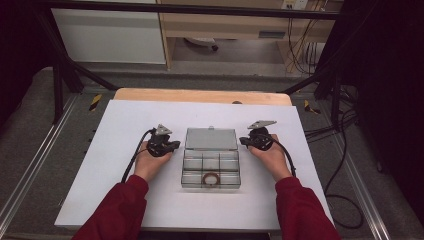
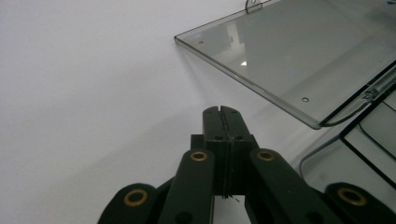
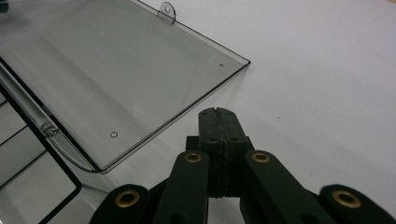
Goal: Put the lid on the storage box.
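The left gripper is clenched with its jaws pressed together on nothing, resting just left of the clear compartment box at the middle of the white counter. The right gripper is clenched empty too, just right of the box. The lid lies open flat behind. A brown ring sits in a front compartment; its make is hard to tell.

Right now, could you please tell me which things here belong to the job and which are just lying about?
Job: clear box with its open lid; brown ring in a near compartment; left hand-held gripper and right hand-held gripper, both shut.

Lying about: cables on the floor.
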Motion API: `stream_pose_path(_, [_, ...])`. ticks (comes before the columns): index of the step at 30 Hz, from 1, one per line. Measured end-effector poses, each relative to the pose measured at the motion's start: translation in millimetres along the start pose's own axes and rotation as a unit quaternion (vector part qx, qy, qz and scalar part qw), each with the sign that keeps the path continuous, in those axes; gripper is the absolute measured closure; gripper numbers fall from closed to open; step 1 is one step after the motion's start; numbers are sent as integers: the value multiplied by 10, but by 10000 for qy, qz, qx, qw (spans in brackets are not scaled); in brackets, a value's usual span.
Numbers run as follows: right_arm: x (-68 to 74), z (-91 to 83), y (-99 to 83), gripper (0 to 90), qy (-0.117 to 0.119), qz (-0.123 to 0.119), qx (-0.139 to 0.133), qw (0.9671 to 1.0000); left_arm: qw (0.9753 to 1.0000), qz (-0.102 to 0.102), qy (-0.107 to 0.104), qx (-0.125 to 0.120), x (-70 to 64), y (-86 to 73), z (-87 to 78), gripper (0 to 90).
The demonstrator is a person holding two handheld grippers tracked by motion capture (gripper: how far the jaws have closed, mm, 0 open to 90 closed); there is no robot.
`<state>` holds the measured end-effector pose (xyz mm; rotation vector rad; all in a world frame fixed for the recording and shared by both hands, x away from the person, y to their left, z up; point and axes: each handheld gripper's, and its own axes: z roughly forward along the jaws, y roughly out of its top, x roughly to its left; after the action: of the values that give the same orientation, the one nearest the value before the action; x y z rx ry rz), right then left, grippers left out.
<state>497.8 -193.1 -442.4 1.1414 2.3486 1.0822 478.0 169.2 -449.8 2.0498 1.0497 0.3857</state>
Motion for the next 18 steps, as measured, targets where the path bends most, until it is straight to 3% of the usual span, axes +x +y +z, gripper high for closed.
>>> stream_pose_path(18, [-14, 69, -115, 900, 197, 232, -68, 9995, 9999, 87, -108, 81, -60, 32, 93, 900])
